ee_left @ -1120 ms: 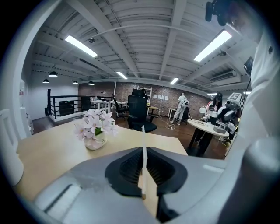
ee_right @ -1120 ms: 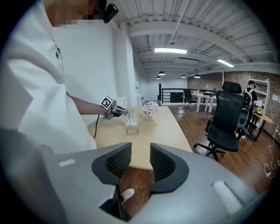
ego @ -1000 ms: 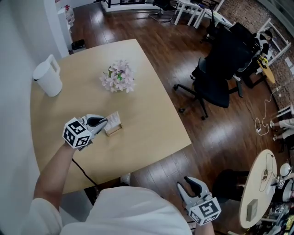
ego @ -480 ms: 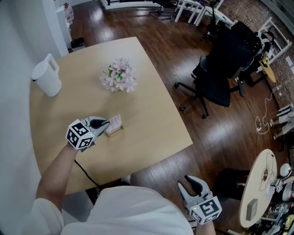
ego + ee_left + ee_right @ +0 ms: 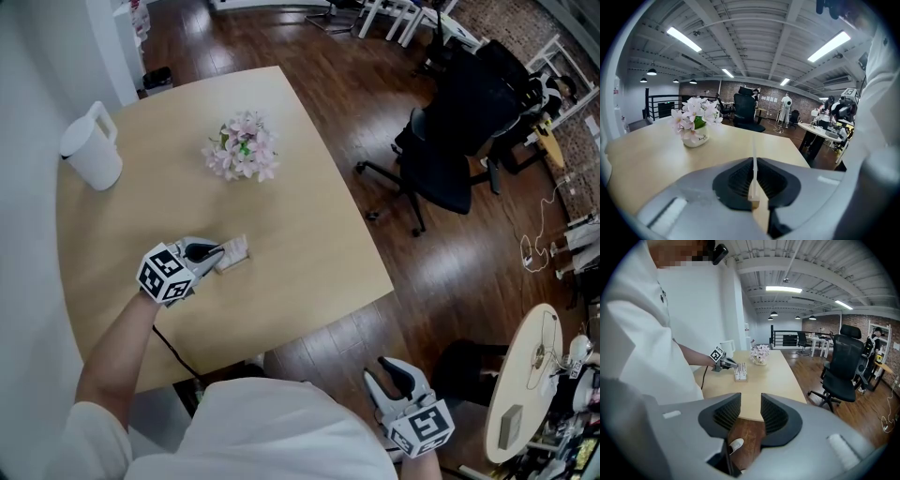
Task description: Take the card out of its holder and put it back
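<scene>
1. Two grippers are seen in the head view. The left gripper (image 5: 215, 251) is held low over the bench (image 5: 309, 225), and the right gripper (image 5: 397, 379) is held off the bench edge, beside the person's body and above the wooden floor (image 5: 375, 84).
2. The left gripper is clenched on the card (image 5: 753, 157). In the left gripper view the card is seen edge-on, upright, pinched between the two black pads (image 5: 738, 180).
3. The card holder (image 5: 232, 260) is set on the bench right at the left gripper's tips, near the bench's front half. Whether the card's lower edge is seated in the holder cannot be told.
4. The right gripper is released: in the right gripper view its jaws are seen apart, with only floor and bench edge showing in the gap between them.
5. A vase of pink-white flowers (image 5: 242, 148) is placed on the bench, well beyond the holder and apart from it.
6. A white pitcher (image 5: 91, 150) is stood at the bench's far left corner, close to the wall.
7. A black office chair (image 5: 441, 173) is parked on the floor to the right of the bench, not touching it.
8. A light round table (image 5: 525, 370) is seen at the lower right, well apart from the bench.
</scene>
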`<state>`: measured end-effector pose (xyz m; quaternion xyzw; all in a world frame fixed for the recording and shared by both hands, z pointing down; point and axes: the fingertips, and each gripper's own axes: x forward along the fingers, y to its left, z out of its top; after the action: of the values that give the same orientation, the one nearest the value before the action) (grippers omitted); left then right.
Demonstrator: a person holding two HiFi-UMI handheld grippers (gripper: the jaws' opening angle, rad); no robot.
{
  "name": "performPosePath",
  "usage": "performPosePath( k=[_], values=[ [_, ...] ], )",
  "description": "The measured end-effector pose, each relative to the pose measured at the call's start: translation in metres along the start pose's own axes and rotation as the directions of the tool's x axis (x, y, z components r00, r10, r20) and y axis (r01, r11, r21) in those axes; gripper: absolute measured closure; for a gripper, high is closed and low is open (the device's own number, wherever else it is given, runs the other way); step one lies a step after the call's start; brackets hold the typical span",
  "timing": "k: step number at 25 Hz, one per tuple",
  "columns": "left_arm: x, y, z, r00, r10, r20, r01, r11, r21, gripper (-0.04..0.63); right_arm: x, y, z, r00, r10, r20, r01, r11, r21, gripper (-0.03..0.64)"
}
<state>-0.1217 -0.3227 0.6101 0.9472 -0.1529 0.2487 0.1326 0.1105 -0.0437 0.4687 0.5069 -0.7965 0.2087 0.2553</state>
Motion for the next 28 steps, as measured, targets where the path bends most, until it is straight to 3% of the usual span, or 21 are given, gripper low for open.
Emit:
performPosePath(
  k=[7, 9, 14, 18, 21, 28],
  values=[
    [0.001, 0.004, -0.003, 0.999, 0.031, -0.015, -0.031, 1.0, 0.005, 0.571, 0.002, -0.001, -0.001, 1.0, 0.021, -0.005, -0.021, 1.0, -0.009, 0.479],
    [0.001, 0.006, -0.001, 0.998, 0.053, -0.016, -0.052, 0.999, 0.006, 0.514, 0.002, -0.003, -0.001, 0.999, 0.033, -0.003, -0.033, 0.999, -0.018, 0.479],
    [-0.025, 0.009, 0.015, 0.981, 0.189, 0.03, -0.19, 0.982, 0.004, 0.473, 0.002, -0.003, -0.003, 0.997, 0.079, 0.016, -0.078, 0.996, -0.05, 0.479],
    [-0.067, -0.01, 0.023, 0.945, 0.321, 0.064, -0.321, 0.947, -0.01, 0.472, -0.006, -0.002, -0.008, 0.99, 0.138, 0.042, -0.134, 0.987, -0.085, 0.479],
    [-0.101, -0.042, 0.023, 0.904, 0.42, 0.08, -0.418, 0.908, -0.037, 0.472, -0.015, -0.002, -0.013, 0.979, 0.195, 0.065, -0.186, 0.974, -0.129, 0.479],
    [-0.16, -0.177, 0.013, 0.814, 0.564, 0.14, -0.539, 0.823, -0.182, 0.485, -0.052, 0.001, -0.042, 0.94, 0.331, 0.089, -0.303, 0.924, -0.234, 0.479]
  ],
)
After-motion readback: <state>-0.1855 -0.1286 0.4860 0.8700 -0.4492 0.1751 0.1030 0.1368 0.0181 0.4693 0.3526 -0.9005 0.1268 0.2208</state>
